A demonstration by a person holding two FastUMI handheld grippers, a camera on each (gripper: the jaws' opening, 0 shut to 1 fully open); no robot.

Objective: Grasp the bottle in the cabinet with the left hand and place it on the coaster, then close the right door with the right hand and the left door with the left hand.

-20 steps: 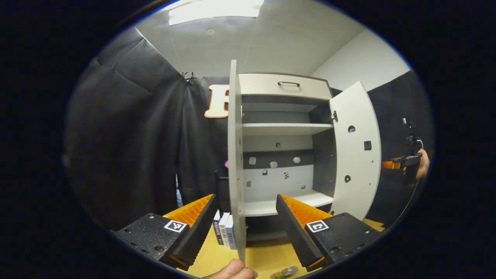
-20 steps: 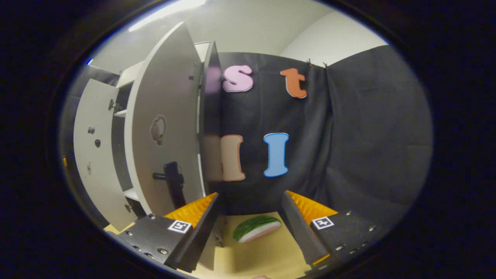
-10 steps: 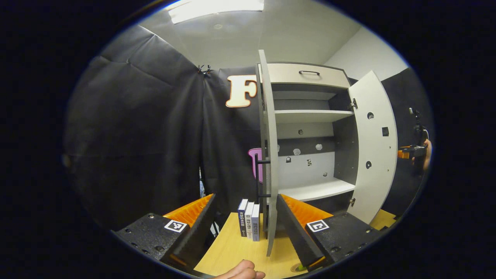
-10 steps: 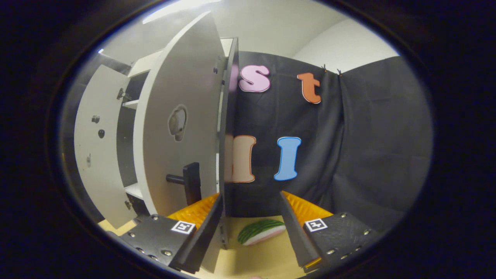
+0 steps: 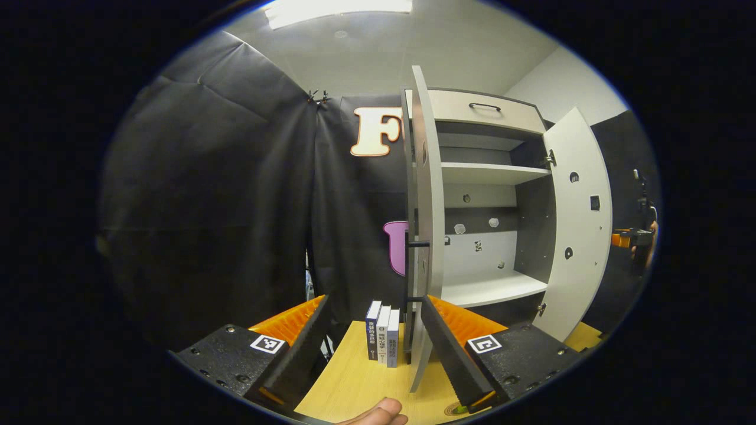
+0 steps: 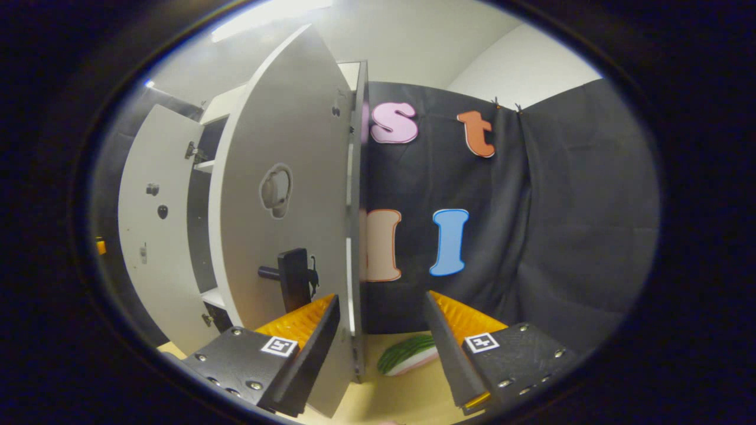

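L gripper [image 5: 375, 348] wide open, holds nothing; R gripper [image 6: 381, 348] same, empty. A fingertip [image 5: 378, 412] shows at the bottom edge of the left gripper view.

Landmark = cabinet [image 5: 490, 200]. Near to far: tabletop [image 5: 354, 383] in front of it; green-topped thing [image 5: 455, 407], prob. the bottle on the coaster, mostly hidden by the L finger, can't confirm. Books [image 5: 382, 333] stand just beside the left door [image 5: 426, 224], on its outer side. Watermelon-slice toy [image 6: 407, 354] lies on the table beside the right door [image 6: 295, 195].

Change over the last sec: L gripper swung to the outer side of the left door, edge now between its fingers' line; R gripper moved closer behind the right door, near its handle [image 6: 293, 278]. Both doors still open, shelves [image 5: 493, 172] bare. Means bottle step likely done; R door push looks next.
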